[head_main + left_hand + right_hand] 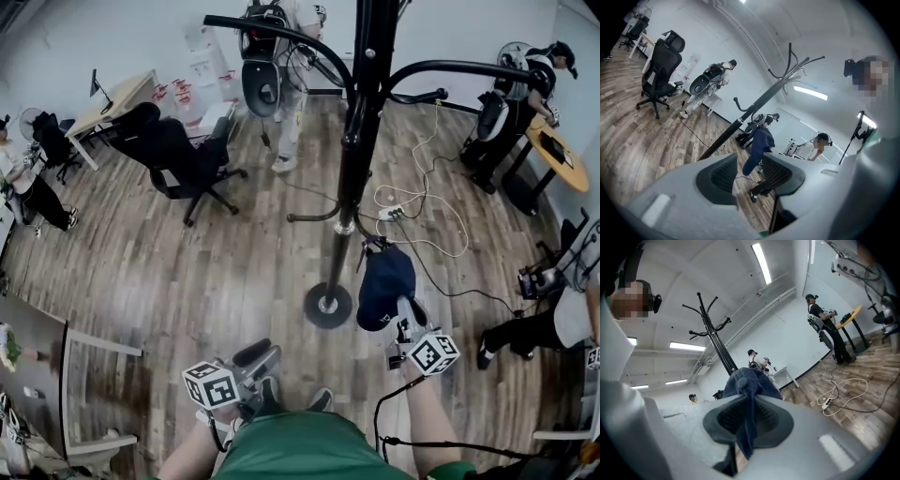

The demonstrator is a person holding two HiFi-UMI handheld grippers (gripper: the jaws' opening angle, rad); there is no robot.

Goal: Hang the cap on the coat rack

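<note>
A dark blue cap (384,284) hangs from my right gripper (405,325), which is shut on its fabric just right of the coat rack's round base (327,305). The black coat rack (361,122) rises in the middle of the room, its curved hooks spreading above. In the right gripper view the cap (750,380) bulges over the jaws, a fold is pinched between them at my right gripper (749,416), and the coat rack (714,333) stands behind. My left gripper (255,361) is low by my body. Nothing sits in the gap of my left gripper (750,171), which is open.
A black office chair (173,155) stands to the left of the rack. Cables and a power strip (391,214) lie on the wood floor right of the pole. Several people stand or sit around the room. A table (37,356) is at my left and a round table (562,155) at the right.
</note>
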